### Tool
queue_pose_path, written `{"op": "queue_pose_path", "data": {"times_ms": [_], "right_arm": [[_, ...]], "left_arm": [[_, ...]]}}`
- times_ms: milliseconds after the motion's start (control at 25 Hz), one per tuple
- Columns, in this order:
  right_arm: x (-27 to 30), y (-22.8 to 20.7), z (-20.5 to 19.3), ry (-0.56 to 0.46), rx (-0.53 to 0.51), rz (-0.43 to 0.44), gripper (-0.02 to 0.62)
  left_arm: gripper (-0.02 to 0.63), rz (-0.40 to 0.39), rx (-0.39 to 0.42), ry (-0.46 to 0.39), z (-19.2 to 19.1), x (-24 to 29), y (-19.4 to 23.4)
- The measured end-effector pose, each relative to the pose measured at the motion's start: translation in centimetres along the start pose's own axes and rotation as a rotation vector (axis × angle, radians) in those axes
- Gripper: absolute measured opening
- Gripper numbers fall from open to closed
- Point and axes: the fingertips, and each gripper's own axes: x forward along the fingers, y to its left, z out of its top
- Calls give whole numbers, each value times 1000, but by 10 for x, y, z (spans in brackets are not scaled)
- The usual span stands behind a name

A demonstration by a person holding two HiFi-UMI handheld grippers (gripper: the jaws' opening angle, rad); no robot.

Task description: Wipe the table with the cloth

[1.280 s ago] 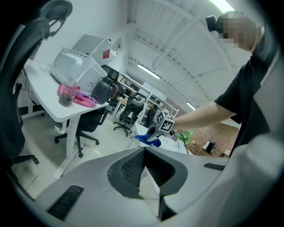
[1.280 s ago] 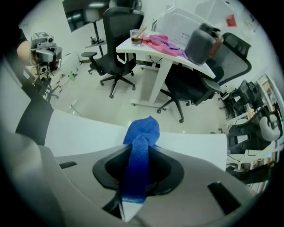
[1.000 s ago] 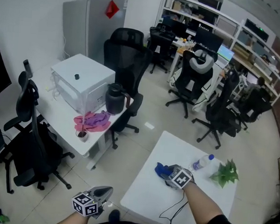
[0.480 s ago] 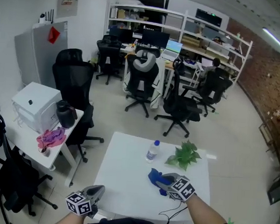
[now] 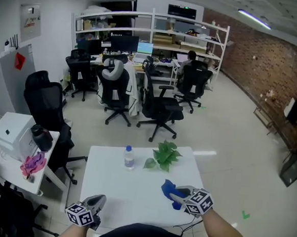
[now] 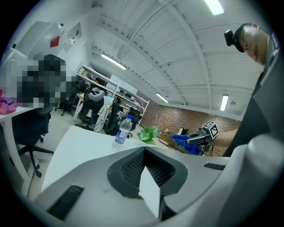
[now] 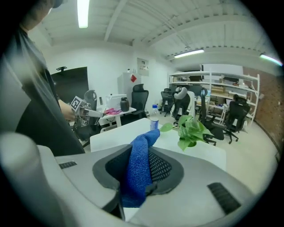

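A blue cloth (image 5: 169,188) hangs from my right gripper (image 5: 179,193), which is shut on it just above the near right part of the white table (image 5: 113,181). In the right gripper view the cloth (image 7: 138,175) fills the gap between the jaws and droops out past the tips. My left gripper (image 5: 99,202) hovers at the table's near left corner, its jaws together with nothing between them. From the left gripper view I see the table (image 6: 75,144) stretching ahead, with the right gripper (image 6: 194,140) and its cloth (image 6: 183,141) beyond.
A water bottle (image 5: 129,157) and a small green plant (image 5: 165,155) stand at the table's far side. A side desk (image 5: 12,163) with a white box, a black jug and a pink rag is at left. Office chairs (image 5: 158,108) stand behind. A black cable (image 5: 191,226) hangs off the near edge.
The view has swung round, so the table now lies straight ahead instead of off to the right. Both grippers have moved along with it, the right one still carrying the cloth.
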Motion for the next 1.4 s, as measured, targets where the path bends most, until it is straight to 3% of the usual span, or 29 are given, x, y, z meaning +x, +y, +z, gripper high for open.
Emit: {"op": "queue_pose_path", "data": {"times_ms": [240,560,920,1400], "right_arm": [[-36,-5,-54,-34,177,-52,94],[-36,2,-105,-43,361,-64,94],[-39,-2,-106,-106,445,-47,94],[-68,-33,-119,-122,493,-127,94]], "left_arm": [[-5,-26,-2,31,-6,10,-13],[-5,-20,-25,59,-20,7,-8],[-5,17,-57,44,-24,-12,7],[-5,18,-72,54,-26,-11,4]]}}
